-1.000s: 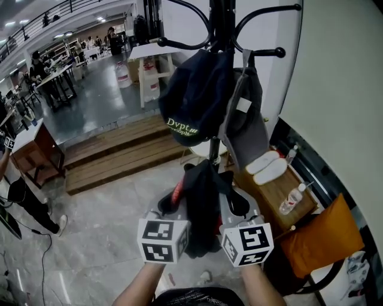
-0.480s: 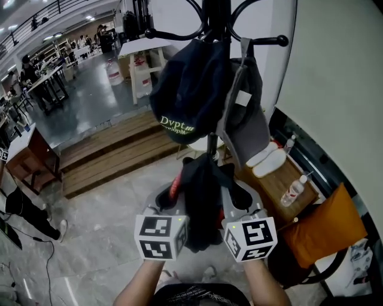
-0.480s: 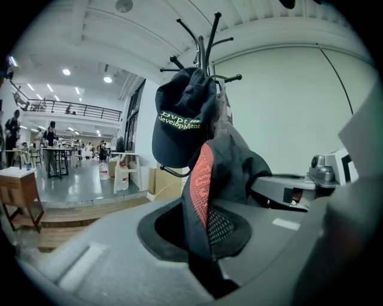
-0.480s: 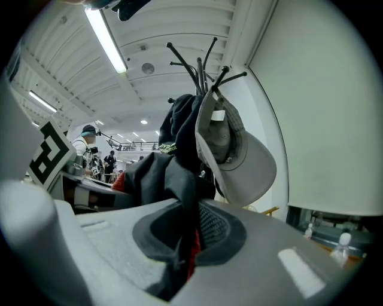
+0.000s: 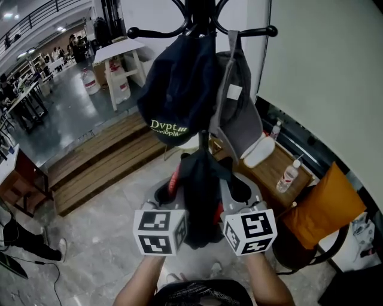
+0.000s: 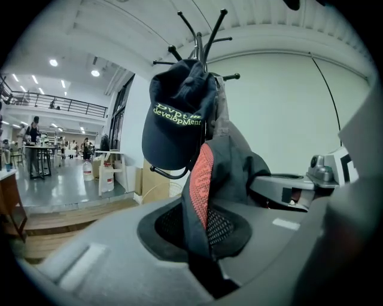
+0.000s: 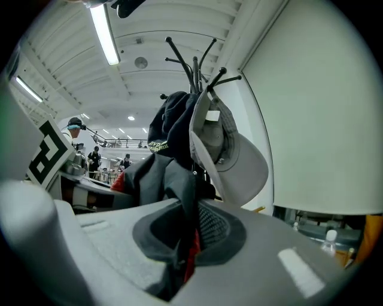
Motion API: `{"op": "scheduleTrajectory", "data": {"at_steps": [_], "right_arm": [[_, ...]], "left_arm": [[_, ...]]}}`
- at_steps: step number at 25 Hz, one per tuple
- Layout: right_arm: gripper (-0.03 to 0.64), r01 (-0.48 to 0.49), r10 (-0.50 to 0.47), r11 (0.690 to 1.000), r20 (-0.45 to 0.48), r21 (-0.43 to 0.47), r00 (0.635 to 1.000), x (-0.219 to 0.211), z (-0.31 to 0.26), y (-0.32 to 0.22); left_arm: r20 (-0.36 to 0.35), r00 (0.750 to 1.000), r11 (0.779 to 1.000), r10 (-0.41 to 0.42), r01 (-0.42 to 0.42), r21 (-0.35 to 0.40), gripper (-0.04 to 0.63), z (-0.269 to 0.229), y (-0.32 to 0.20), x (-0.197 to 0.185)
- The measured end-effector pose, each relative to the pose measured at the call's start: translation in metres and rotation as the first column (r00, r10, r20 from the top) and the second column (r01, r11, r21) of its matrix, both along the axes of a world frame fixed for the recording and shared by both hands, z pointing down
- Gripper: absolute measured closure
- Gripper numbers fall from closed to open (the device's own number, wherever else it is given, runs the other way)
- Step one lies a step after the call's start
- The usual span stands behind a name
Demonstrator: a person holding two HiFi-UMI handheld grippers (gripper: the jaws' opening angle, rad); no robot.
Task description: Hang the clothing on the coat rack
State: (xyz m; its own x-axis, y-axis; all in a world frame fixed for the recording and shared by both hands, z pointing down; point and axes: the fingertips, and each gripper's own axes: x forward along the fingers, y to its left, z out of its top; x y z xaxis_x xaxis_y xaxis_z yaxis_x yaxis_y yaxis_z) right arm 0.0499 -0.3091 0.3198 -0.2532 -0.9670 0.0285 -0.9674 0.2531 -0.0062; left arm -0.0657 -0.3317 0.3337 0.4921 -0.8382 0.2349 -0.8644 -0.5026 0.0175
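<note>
Looking steeply down in the head view, two hand-held grippers sit side by side near 6 o'clock. Each has a black-and-white marker cube facing the camera. The left gripper lies at about 7 o'clock of the picture's centre and the right gripper at about 5 o'clock.

Between them hangs a dark garment with a red-orange mesh strip along its left edge. It is bunched up and droops below the jaws. In the left gripper view the jaws are clamped on a fold of the garment, and the mesh strip rises out of them toward 12 o'clock. In the right gripper view the jaws are likewise closed on the dark fabric, with a sliver of red showing in the gap.

The coat rack stands straight ahead at 12 o'clock. It is a black pole with curved arms ending in knobs. Two caps hang on it: a dark cap with green lettering at about 11 o'clock, and a grey cap just beside it at about 1 o'clock. The garment sits below the caps and in front of the pole, carried by the grippers and not by any arm of the rack.

At 3 o'clock a low wooden table carries a clear bottle. An orange cushion lies near it at 4 o'clock. Wooden steps cross the grey floor at 9 o'clock.
</note>
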Motion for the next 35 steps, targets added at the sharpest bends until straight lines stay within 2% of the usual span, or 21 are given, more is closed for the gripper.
{"op": "scheduleTrajectory", "data": {"at_steps": [15,35], "right_arm": [[0.597,-0.086,0.086,0.996,0.013,-0.001,0.996,0.002,0.007,-0.025],[0.597,-0.043,0.043,0.999,-0.002,-0.017,0.999,0.003,0.014,-0.051]], "left_arm": [[0.006,0.996,0.995,0.094,-0.094,-0.014,0.563,0.010,-0.033,0.009],[0.004,0.996,0.996,0.090,-0.090,-0.018,0.565,0.014,-0.056,0.019]]}}
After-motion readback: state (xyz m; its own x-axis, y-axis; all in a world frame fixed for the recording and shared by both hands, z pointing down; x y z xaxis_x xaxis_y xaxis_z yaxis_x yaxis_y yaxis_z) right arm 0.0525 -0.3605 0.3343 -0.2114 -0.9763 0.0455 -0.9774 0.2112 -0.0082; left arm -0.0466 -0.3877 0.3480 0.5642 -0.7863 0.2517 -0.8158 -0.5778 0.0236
